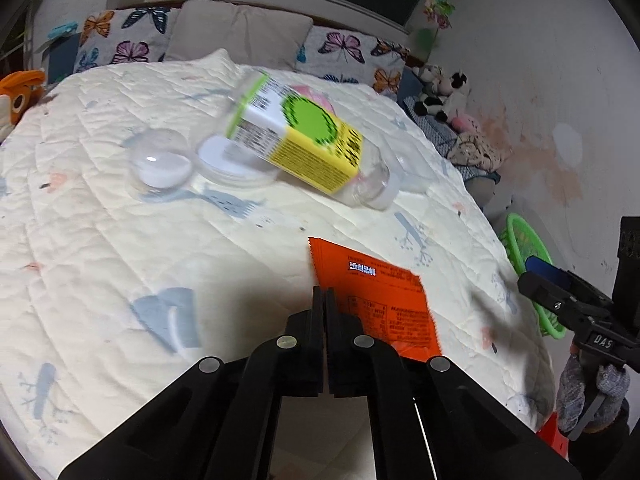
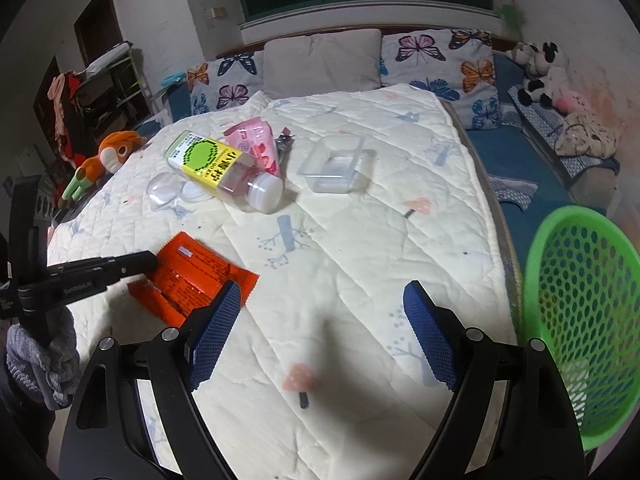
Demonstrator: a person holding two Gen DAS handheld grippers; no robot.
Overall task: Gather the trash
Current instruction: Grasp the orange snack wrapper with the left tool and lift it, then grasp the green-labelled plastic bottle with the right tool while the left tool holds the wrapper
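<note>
An orange snack wrapper (image 1: 376, 300) lies on the cream quilt (image 1: 120, 240). My left gripper (image 1: 324, 294) is shut on the wrapper's left edge. In the right wrist view the same left gripper (image 2: 150, 260) pinches the crumpled orange wrapper (image 2: 192, 276). A clear bottle with a yellow and green label (image 1: 304, 140) lies on its side further up the bed. My right gripper (image 2: 322, 286) stands open over bare quilt, with nothing between its blue pads (image 2: 218, 320). A green mesh basket (image 2: 584, 304) stands just to its right, off the bed's edge.
Clear round lids (image 2: 164, 190), a pink packet (image 2: 256, 144), a nail clipper (image 2: 285, 142) and a clear rectangular tub (image 2: 332, 164) lie mid-bed. Butterfly pillows (image 2: 436, 64) line the headboard. Plush toys (image 2: 544, 72) sit by the right wall, an orange one (image 2: 116, 152) at the left.
</note>
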